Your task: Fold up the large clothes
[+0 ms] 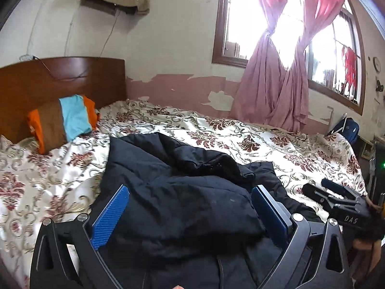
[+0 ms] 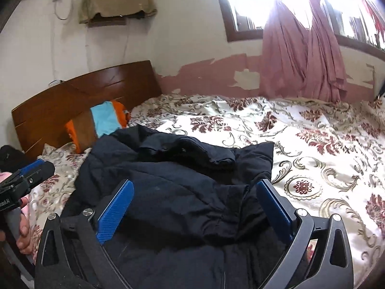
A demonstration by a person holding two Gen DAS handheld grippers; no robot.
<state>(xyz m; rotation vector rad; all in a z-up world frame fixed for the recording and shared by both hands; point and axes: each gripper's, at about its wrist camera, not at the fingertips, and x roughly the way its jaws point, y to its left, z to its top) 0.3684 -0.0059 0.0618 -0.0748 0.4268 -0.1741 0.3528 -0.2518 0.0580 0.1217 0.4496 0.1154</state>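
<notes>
A large dark navy padded jacket (image 1: 173, 192) lies crumpled on the floral bedspread (image 1: 240, 139); it also shows in the right wrist view (image 2: 182, 187). My left gripper (image 1: 190, 207) is open, its blue-padded fingers (image 1: 110, 216) spread wide over the jacket's near part. My right gripper (image 2: 195, 204) is open too, over the jacket's near right part. The right gripper shows at the right edge of the left wrist view (image 1: 336, 200). The left gripper shows at the left edge of the right wrist view (image 2: 26, 175). Whether either touches the cloth I cannot tell.
A wooden headboard (image 1: 60, 77) stands at the far left with an orange, brown and blue pillow (image 1: 62, 120) against it. Pink curtains (image 1: 276, 84) hang at the window behind the bed. A blue bag (image 1: 346, 127) sits past the bed's far right corner.
</notes>
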